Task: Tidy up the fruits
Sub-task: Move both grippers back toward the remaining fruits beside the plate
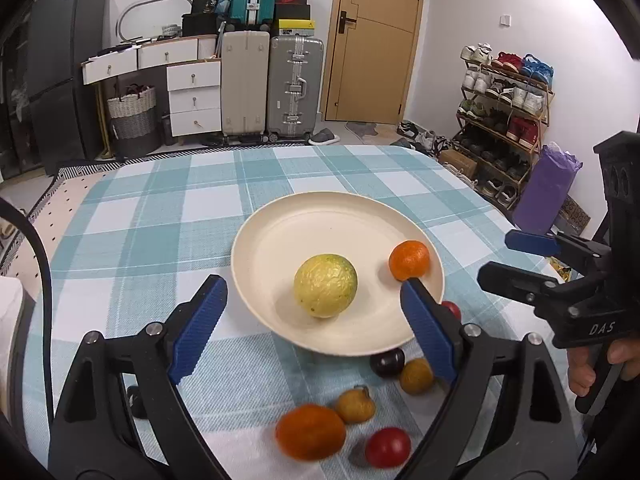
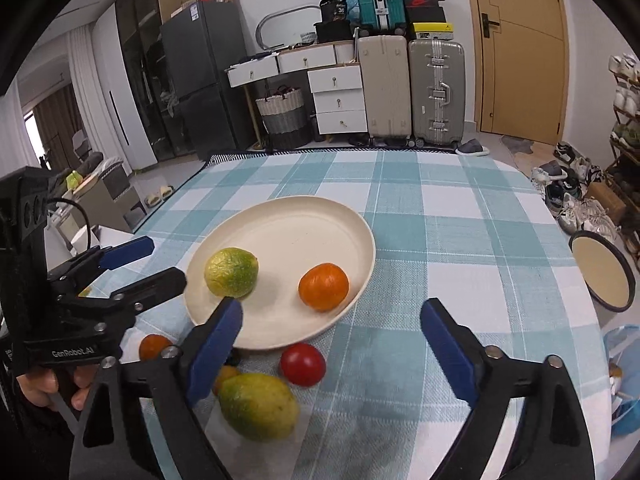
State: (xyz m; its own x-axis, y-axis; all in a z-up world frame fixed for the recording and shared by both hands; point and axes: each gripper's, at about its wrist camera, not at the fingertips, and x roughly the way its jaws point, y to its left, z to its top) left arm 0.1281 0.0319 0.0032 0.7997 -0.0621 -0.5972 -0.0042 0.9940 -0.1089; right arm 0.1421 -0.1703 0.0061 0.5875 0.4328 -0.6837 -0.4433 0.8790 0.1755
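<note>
From the left wrist camera, the left gripper [image 1: 312, 312] stood wide apart and held nothing; its 2 ribbed blue fingers [image 1: 198, 326] hung over the near rim of a smooth cream plate [image 1: 280, 232]. Between the fingertips, on the plate, sat a round yellow-green fruit [image 1: 325, 291] with wrinkled skin. Just beyond the right fingertip lay a glossy orange [image 1: 409, 260] near the plate's rim. Below the fingers, on the woven blue-and-white checked tablecloth [image 1: 160, 216], lay loose fruit: a dark plum [image 1: 386, 361], 2 small brownish-yellow fruits [image 1: 416, 375], a blurred orange fruit [image 1: 310, 432] and a red tomato [image 1: 387, 447]. To the right, the right gripper [image 1: 505, 257] showed its fingers apart, empty.

From the right wrist camera, the right gripper [image 2: 332, 316] was likewise spread wide and gripped nothing. Its left finger [image 2: 216, 344] overlapped the plate [image 2: 300, 220] rim just below the yellow-green fruit [image 2: 231, 267]; the orange [image 2: 323, 286] sat between the fingertips. Under the fingers lay a red tomato [image 2: 302, 364] and a large oval green-yellow fruit [image 2: 258, 406]. To the left, the left gripper [image 2: 160, 262] appeared parted, holding nothing.
</note>
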